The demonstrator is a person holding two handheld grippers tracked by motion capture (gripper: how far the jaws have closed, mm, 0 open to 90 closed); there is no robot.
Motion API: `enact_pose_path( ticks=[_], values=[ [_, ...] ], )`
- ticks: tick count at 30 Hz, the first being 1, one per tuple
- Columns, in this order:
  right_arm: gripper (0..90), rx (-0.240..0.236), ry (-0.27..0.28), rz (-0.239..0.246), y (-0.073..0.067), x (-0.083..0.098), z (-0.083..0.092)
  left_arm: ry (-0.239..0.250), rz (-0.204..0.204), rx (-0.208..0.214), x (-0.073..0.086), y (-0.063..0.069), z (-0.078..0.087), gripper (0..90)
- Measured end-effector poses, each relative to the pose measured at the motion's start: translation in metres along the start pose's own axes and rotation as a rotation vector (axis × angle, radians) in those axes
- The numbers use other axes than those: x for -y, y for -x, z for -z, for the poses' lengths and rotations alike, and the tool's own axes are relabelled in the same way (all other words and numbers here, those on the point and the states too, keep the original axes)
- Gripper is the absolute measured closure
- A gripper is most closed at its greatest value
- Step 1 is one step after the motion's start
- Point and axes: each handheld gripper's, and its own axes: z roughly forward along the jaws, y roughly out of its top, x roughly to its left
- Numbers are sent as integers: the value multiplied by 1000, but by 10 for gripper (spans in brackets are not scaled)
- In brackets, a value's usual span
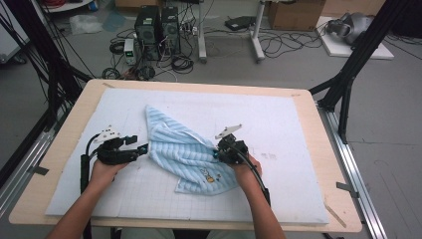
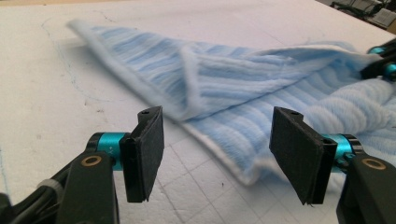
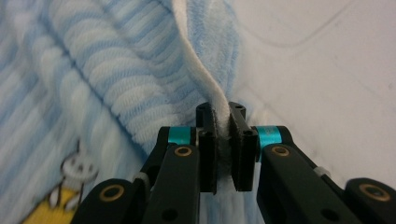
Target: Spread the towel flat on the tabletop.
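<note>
My right gripper (image 3: pixel 223 135) is pinched tight on the white hem of the blue striped towel (image 1: pixel 186 154); my left gripper (image 2: pixel 224 154) stands open at its near edge. Lying crumpled mid-mat (image 1: pixel 298 124), the towel looks light and limp, best held by hem or corners.

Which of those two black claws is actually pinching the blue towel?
The right gripper: its jaws are clamped on the towel's white edge. The left gripper stands open at the towel's other side, its pads apart with the corner lying between them, not pressed.
</note>
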Motion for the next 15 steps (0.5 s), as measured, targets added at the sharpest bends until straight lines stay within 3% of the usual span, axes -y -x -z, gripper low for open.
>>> enact_pose_path(
  ticks=[5,7,11,13,15],
  values=[
    [828,-17,-21,5,-2,17,13,0,-1,-1,0,-1,1,356],
    [731,-18,-2,4,-1,15,16,2,-1,-3,0,0,1,357],
    [476,-7,116,-41,6,-2,16,8,0,-8,-1,-1,1,357],
    [408,14,185,-40,10,-21,10,5,2,-7,0,-1,0,357],
    [403,17,199,-33,10,-28,7,5,3,-6,0,-2,0,356]
  ],
)
